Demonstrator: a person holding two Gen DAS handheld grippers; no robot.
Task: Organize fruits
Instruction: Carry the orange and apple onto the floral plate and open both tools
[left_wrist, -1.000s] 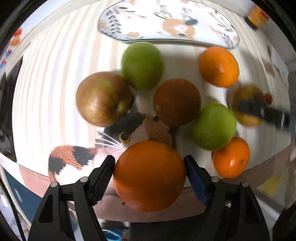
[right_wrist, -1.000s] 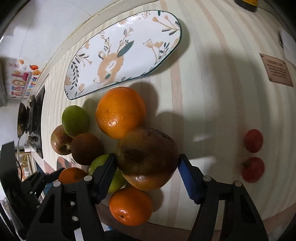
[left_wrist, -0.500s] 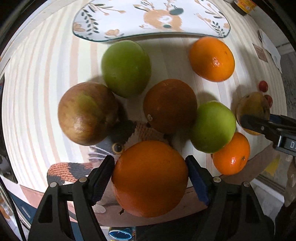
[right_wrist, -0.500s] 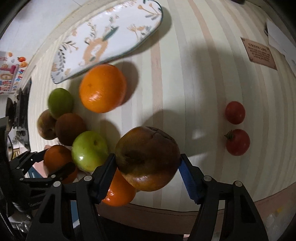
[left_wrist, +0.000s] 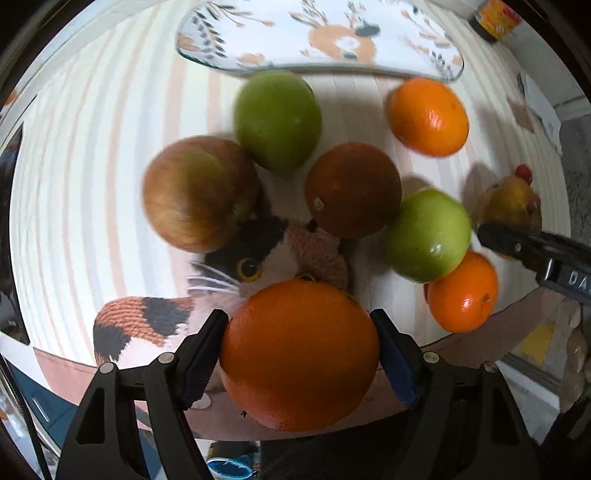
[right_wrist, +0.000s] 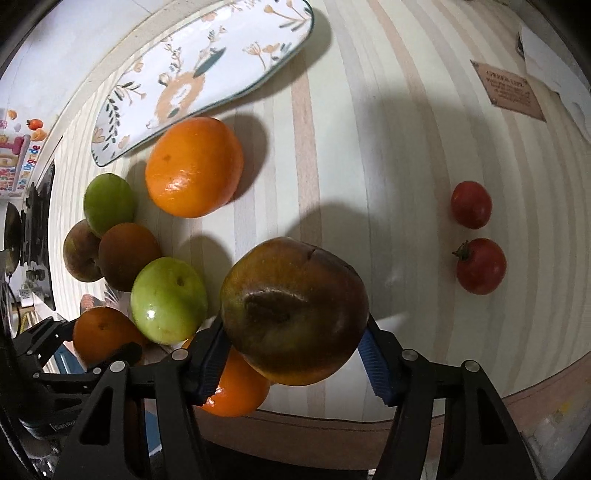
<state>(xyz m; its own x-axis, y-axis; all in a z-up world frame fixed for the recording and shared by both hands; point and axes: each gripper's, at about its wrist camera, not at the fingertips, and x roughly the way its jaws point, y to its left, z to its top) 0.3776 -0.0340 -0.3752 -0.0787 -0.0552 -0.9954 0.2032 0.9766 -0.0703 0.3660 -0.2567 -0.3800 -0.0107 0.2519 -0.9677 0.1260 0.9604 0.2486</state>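
Between the left fingers: the left gripper (left_wrist: 299, 354) has a big orange (left_wrist: 299, 354) squeezed pad to pad, jaws about two-thirds spread and closing a touch on it. It points pretty much straight down.
Between the right fingers: the right gripper (right_wrist: 293, 349) is clamped on a dark bruised apple (right_wrist: 293, 310), jaws roughly half spread and tightening on it.
Key relation: the floral oval plate (right_wrist: 258, 55) lies up and away from both sets of fingers, past the fruit pile. Its long axis runs crosswise in the left wrist view and slants in the right one. I'd guess that's the drop spot, and the left hand looks nearer to it.
Under the left hand: a knitted calico cat toy (left_wrist: 258, 258) sits right below the held orange, partly hidden by it.
Fruit pile: red-green apple (left_wrist: 199, 194), green apple (left_wrist: 277, 118), dark orange (left_wrist: 352, 190), second green apple (left_wrist: 428, 234) and a small orange (left_wrist: 461, 291), all bunched and mostly touching on the striped table (right_wrist: 369, 129).
Loner: one more orange (left_wrist: 428, 116) sits just beside the plate's rim.
Off to the side: two tomatoes (right_wrist: 476, 240), well apart from the pile.
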